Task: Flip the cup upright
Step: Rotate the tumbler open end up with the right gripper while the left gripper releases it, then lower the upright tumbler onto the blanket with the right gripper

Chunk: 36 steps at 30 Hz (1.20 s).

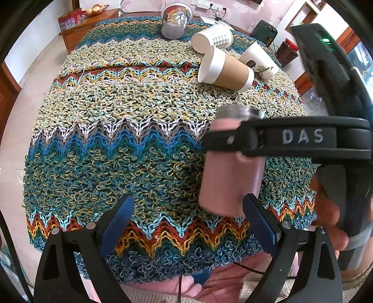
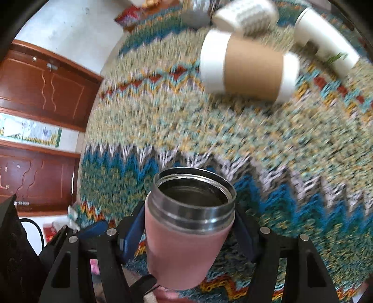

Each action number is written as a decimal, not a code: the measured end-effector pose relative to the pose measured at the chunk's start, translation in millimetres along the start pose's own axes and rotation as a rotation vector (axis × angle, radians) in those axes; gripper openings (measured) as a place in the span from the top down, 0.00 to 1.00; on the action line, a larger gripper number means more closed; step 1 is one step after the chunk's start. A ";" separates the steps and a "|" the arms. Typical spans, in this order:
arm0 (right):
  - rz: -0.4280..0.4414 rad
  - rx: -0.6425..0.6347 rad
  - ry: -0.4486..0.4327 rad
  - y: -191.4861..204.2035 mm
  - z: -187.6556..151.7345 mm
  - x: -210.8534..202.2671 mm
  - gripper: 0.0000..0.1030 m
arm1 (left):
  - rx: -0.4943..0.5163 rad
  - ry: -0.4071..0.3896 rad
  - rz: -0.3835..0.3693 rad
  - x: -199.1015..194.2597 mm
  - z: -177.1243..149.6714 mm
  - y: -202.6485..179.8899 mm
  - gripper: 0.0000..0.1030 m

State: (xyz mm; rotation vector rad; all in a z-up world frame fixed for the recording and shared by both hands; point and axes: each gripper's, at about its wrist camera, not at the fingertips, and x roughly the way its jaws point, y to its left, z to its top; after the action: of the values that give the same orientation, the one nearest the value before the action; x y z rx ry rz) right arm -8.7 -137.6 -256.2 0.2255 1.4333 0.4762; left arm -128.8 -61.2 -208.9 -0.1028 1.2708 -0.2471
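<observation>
Clamping pink cup (image 2: 186,235) (steel mouth up), right gripper (image 2: 188,233); left gripper (image 1: 188,223) wide.

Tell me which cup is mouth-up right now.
The pink steel tumbler in the right gripper; the paper cups, like the brown-sleeved one, lie sideways.

My working surface is a round table (image 1: 98,149) covered by a looped knit cloth (image 1: 130,111) with zigzag bands. At its far side I see a sleeved paper cup (image 1: 225,70) on its side, touching a checked cup (image 1: 213,38) and a sprig-printed cup (image 1: 260,61), both also lying down. Behind them a printed tub (image 1: 174,22) lies tipped, its mouth toward the far wall.
</observation>
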 end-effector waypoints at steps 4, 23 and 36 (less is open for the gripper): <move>-0.097 -0.054 -0.193 -0.5 -8.7 -20.8 0.32 | 0.007 -0.022 0.005 -1.0 2.6 -1.9 0.08; -0.325 -0.149 -0.647 -17.1 -71.7 -53.0 0.33 | -0.045 -0.115 0.039 -9.8 9.1 11.9 0.08; -0.388 -0.193 -0.665 -2.9 -99.1 -53.9 0.33 | -0.058 -0.159 0.061 -16.7 8.3 12.7 0.08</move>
State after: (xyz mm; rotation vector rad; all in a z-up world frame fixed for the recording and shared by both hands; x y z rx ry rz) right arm -109.0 -177.2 -222.8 -0.0540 0.7456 0.1850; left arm -123.8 -45.4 -193.6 -0.1308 1.1208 -0.1466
